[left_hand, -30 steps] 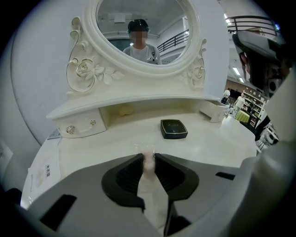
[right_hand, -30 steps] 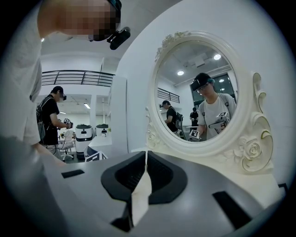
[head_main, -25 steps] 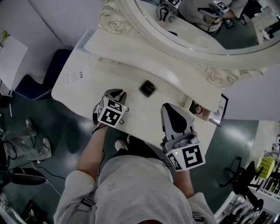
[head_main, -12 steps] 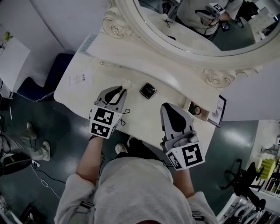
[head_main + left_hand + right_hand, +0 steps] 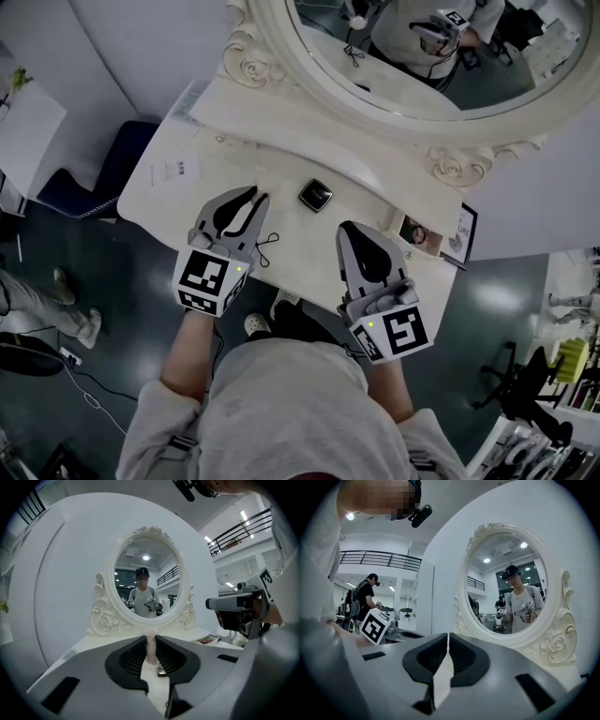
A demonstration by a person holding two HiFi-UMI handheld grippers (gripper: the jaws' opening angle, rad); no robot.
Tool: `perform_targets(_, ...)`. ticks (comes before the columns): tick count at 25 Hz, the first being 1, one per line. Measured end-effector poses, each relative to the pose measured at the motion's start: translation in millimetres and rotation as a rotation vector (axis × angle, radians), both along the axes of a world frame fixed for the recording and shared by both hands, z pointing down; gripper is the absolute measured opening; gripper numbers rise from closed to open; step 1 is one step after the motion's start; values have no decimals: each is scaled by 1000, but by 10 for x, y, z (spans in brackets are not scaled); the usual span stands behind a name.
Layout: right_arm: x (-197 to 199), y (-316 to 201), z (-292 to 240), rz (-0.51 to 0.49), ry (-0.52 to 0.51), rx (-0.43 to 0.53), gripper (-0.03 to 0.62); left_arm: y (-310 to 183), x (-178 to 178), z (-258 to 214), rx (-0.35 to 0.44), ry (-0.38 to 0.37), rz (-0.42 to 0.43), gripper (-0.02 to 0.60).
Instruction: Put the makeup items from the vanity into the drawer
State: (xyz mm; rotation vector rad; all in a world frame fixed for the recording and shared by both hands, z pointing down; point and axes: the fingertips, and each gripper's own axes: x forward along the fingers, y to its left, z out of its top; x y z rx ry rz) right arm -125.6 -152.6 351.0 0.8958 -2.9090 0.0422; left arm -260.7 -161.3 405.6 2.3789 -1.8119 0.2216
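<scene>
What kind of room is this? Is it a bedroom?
Probably a big work hall, not a bedroom: near the white vanity and its carved mirror are a balcony railing and another person at work.

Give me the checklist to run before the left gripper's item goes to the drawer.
1. Left gripper clamped on the pale tube: ok, the jaws press its sides.
2. Tube upright in the grip: ok, it stands straight between the jaws.
3. Right gripper free to help: ok, jaws together, nothing between them.
4. Compact stowed: not ok, it lies on the vanity ahead of both grippers.
5. Drawer open and clear to reach: cannot tell, no view shows it plainly.
</scene>
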Motion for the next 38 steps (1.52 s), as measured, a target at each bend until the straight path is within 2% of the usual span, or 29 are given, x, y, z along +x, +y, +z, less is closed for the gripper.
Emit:
perform_targets(16,24,400,-166,17,-17,40,25,487,125,-589,163,79,48,78)
perform_targets(28,423,751,-308,119,-51,40,23,867,354,-881,228,108,107,83)
perform_targets(38,809,911,-411,187,-81,61,25,1036,641,-996,252,84,156,85)
